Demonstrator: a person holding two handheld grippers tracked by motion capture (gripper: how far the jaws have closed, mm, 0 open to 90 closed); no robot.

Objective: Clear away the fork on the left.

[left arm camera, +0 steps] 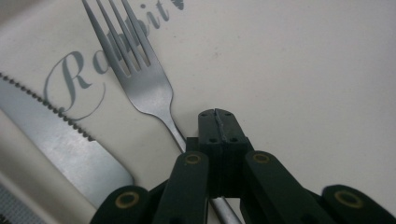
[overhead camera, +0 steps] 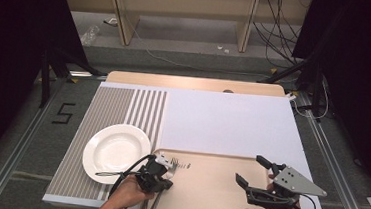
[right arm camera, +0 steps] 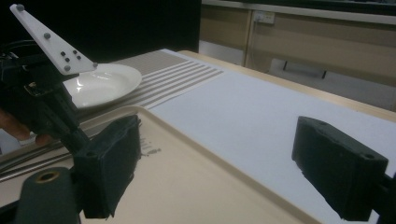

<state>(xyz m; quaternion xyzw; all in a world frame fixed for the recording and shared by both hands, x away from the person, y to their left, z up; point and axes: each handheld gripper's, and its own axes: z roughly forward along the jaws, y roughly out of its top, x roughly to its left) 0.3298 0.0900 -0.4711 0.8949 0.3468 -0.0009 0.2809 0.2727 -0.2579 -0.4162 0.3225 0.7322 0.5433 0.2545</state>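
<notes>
On the beige tray (overhead camera: 206, 201), near its left edge, the left gripper (left arm camera: 218, 122) has its jaws squeezed tight on the thin handle of a fork (left arm camera: 140, 81). The fork lies flat, with its prongs pointing away over the word printed on the tray. A knife (left arm camera: 60, 140) lies just beside it, on the side toward the white plate (overhead camera: 116, 151). The plate sits on a striped mat (overhead camera: 123, 109), close to the tray's corner.

The right gripper (overhead camera: 251, 171) hangs over the right part of the tray with its jaws wide apart and nothing between them.

I think a few things could go wrong. The handle is skinny and smooth, so the fork could slip or spin in the jaws when it goes up. Then the heavy prong end could dip down. The knife is so close that the fork could bump it and push it along. If the fork swings toward the plate, it could knock the rim.

Counting now: one fork, one knife, one plate, one tray, one striped mat and two grippers.
</notes>
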